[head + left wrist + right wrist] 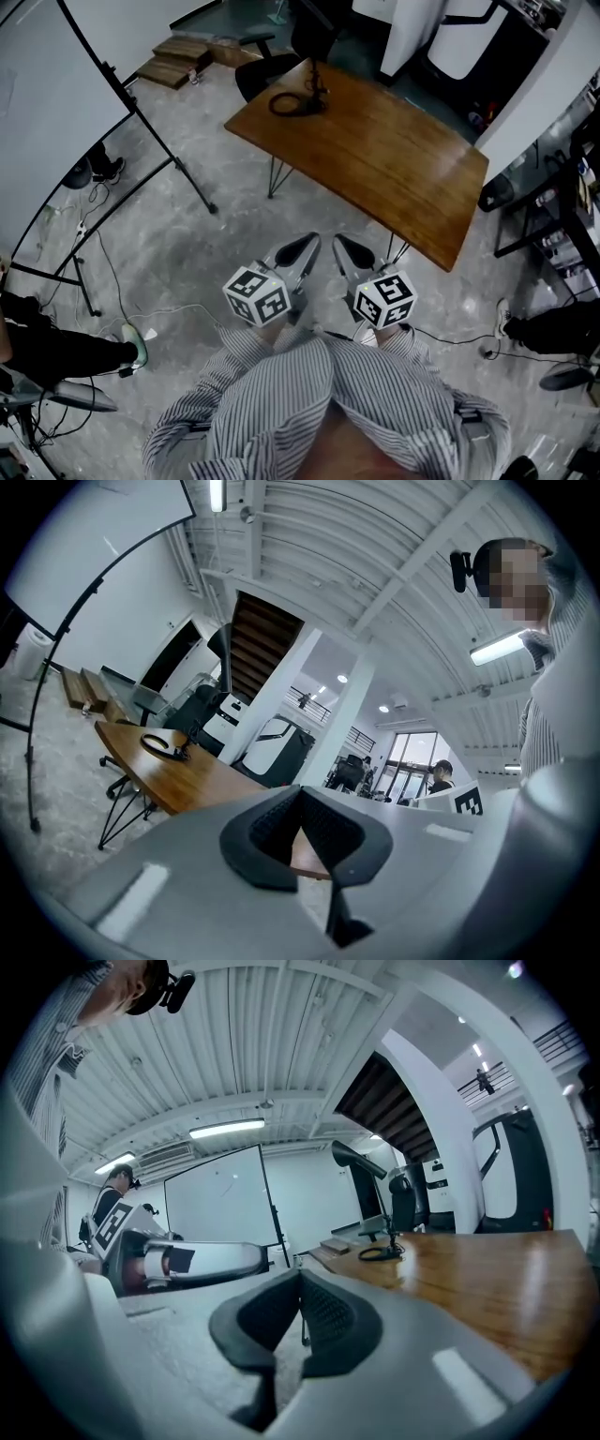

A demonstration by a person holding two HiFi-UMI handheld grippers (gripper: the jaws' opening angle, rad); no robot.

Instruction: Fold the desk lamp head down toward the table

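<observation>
Wooden table (403,159) ahead, top bare but for the desk lamp (298,98) at its far end: ring base flat on the wood, arm upright. Left gripper (307,242) and right gripper (343,244) side by side, well apart from the lamp. Both jaws pressed together, nothing between them.

Floor (187,253): grey mottled concrete. Black office chair (267,73) at the far side, with wooden steps (180,56) to its left. Large white screen (47,84) upper left, with a black tubular stand (173,157) slanting across it. White cable (111,272) trails over the floor near the stand's feet. Bystander's pale shoe (136,347) below dark trousers at the left edge; a second shoe (503,321) at right. Black rack (553,220) along the right edge. Background: dark staircase (258,653), lit ceiling tube (497,647).
</observation>
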